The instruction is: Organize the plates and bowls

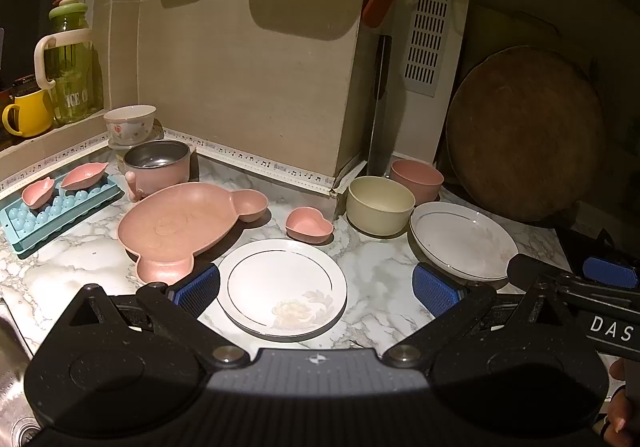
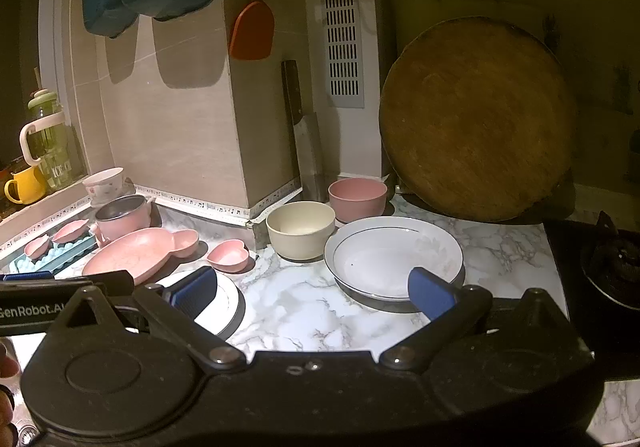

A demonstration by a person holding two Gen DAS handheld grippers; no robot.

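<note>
The left gripper [image 1: 316, 287] hangs with jaws wide and empty, and the flat plate [image 1: 282, 289] lies straight ahead between its pads, low on the marble counter [image 1: 376, 279], rim toward the jaws. The right gripper [image 2: 314, 289] is likewise wide and empty; the deep plate [image 2: 394, 257] sits just ahead of its right pad, the pad overlapping the near rim in view, though I cannot tell if they touch. So each gripper is nearer its own plate, and being round neither plate has a long axis to line up with. Beyond, the cream bowl [image 2: 300, 229] and pink bowl [image 2: 357, 199] stand side by side, ahead of the right jaws. The left view shows the whole flat plate; the right view hides most of it behind its left pad, but shows the stove burner [image 2: 614, 267] to the right
</note>
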